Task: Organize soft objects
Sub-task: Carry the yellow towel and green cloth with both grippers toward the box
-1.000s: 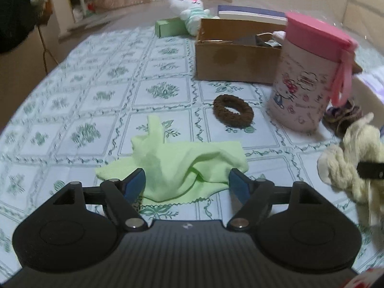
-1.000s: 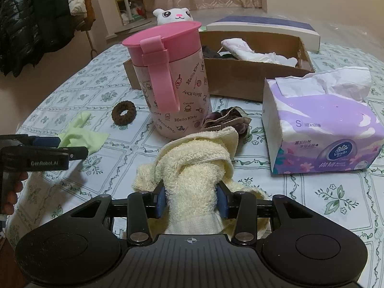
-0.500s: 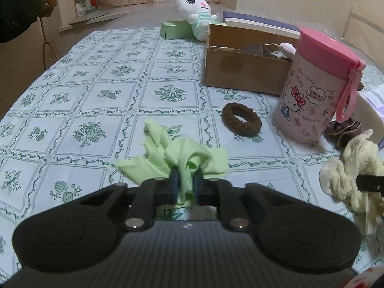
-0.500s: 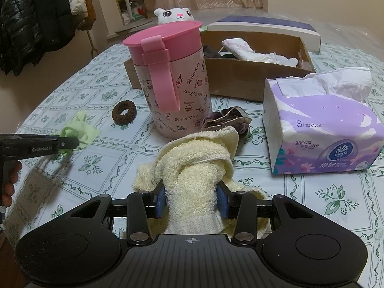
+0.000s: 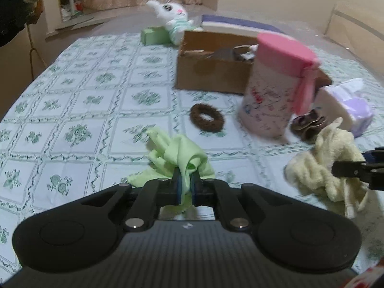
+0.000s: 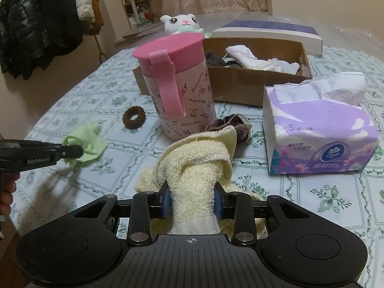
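Note:
My left gripper (image 5: pixel 186 187) is shut on a light green cloth (image 5: pixel 178 153) and holds it lifted off the table; from the right wrist view the gripper (image 6: pixel 72 152) and the cloth (image 6: pixel 85 142) hang at the left. My right gripper (image 6: pixel 192 198) is shut on a cream towel (image 6: pixel 199 165), which also shows at the right of the left wrist view (image 5: pixel 319 165). A brown scrunchie (image 5: pixel 206 117) lies on the tablecloth. A cardboard box (image 6: pixel 252 81) at the back holds white and dark cloths.
A pink Hello Kitty jug (image 6: pixel 177 91) stands in front of the box. A purple tissue pack (image 6: pixel 319 129) is at the right. A dark brown crumpled fabric (image 6: pixel 232 127) lies between them. A white plush toy (image 5: pixel 172 21) and a green box (image 5: pixel 153 34) sit at the back.
My left gripper closed on the green cloth and lifted it up off the table. My right gripper has kept its hold on the cream towel and barely moved.

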Demonstrator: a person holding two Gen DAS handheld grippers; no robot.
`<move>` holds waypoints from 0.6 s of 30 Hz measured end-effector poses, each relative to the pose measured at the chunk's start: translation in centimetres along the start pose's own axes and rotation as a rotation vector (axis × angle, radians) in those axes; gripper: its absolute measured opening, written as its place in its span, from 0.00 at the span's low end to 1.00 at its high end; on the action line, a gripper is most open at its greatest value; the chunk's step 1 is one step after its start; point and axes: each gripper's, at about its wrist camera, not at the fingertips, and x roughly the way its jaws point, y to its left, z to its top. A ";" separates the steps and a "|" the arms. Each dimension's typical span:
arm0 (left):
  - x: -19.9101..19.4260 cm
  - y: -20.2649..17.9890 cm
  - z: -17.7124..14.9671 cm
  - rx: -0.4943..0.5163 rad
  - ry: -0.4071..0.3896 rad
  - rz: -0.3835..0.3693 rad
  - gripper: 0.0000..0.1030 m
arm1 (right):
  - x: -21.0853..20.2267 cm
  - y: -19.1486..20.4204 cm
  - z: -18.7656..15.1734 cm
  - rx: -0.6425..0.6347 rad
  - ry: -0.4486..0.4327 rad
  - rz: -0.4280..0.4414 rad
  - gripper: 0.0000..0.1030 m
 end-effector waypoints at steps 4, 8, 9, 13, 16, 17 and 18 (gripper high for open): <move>-1.7 -0.8 1.0 0.034 -0.041 -0.016 0.06 | -2.1 -0.3 0.2 0.007 -0.024 0.028 0.33; -3.0 -1.2 2.6 0.061 -0.088 -0.034 0.06 | -4.5 -0.6 0.7 0.018 -0.064 0.042 0.33; -3.3 -1.3 3.1 0.069 -0.101 -0.038 0.06 | -5.0 -0.7 0.9 0.018 -0.076 0.042 0.33; -3.8 -1.6 5.2 0.097 -0.145 -0.054 0.06 | -6.8 -1.1 2.4 0.015 -0.126 0.048 0.33; -3.7 -1.7 6.8 0.126 -0.171 -0.059 0.06 | -7.8 -1.4 3.9 0.003 -0.163 0.052 0.33; -3.7 -1.8 7.3 0.134 -0.179 -0.059 0.06 | -8.1 -1.5 4.4 0.001 -0.173 0.057 0.33; -3.6 -1.9 7.9 0.144 -0.188 -0.060 0.06 | -8.3 -1.7 5.0 -0.001 -0.185 0.061 0.33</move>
